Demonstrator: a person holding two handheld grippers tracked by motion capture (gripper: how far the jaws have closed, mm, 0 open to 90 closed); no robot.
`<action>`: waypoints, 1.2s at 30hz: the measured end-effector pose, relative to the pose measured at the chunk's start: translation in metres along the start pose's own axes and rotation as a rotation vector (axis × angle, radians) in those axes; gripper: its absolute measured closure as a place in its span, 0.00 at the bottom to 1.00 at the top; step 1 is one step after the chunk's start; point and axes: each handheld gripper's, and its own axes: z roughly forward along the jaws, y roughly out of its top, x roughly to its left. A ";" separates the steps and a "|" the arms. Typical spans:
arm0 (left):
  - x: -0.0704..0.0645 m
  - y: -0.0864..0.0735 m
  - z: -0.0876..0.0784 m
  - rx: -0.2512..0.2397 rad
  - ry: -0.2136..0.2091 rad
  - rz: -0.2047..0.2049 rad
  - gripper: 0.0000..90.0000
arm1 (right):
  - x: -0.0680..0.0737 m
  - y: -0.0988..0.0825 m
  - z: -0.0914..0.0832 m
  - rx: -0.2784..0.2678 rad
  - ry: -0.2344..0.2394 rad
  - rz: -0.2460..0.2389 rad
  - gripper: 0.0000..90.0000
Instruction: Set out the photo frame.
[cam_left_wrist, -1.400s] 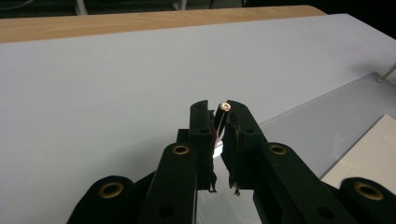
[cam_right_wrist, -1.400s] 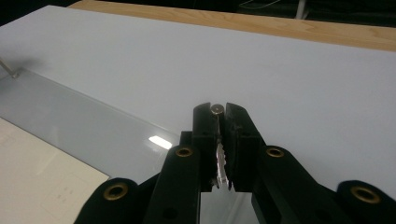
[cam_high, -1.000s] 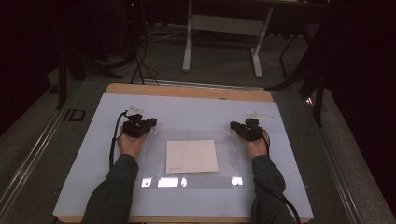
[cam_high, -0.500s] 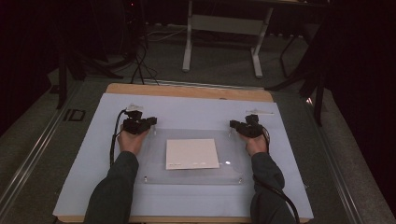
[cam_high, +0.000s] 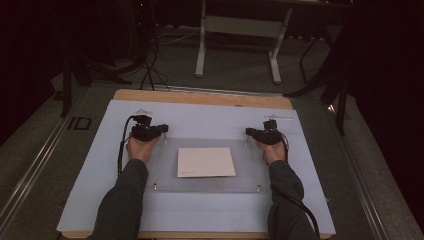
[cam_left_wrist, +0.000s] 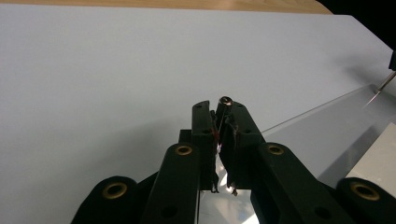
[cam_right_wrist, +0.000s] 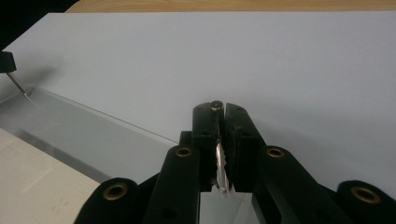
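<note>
A clear rectangular acrylic sheet (cam_high: 210, 167) covers a white paper (cam_high: 206, 162) on the pale-blue counter (cam_high: 90, 200). Left hand-held gripper (cam_high: 159, 131) and right hand-held gripper (cam_high: 251, 133) each clench a small metal corner post at the far corners, so the sheet tilts evenly.

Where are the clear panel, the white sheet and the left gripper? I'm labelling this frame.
clear panel (cam_high: 250, 175), high view, bare right part.
white sheet (cam_high: 205, 161), high view, its middle.
left gripper (cam_left_wrist: 223, 122), left gripper view, between its fingertips.
</note>
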 end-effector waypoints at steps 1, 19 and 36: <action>0.000 0.001 0.000 0.003 -0.002 -0.001 0.93 | 0.000 0.001 0.000 0.002 0.001 0.004 0.93; 0.007 0.014 0.008 0.077 -0.017 -0.074 0.94 | -0.005 0.007 0.007 0.011 0.008 0.049 0.93; 0.008 0.015 0.010 0.082 -0.018 -0.105 0.94 | -0.004 0.005 -0.007 -0.012 -0.020 0.016 0.84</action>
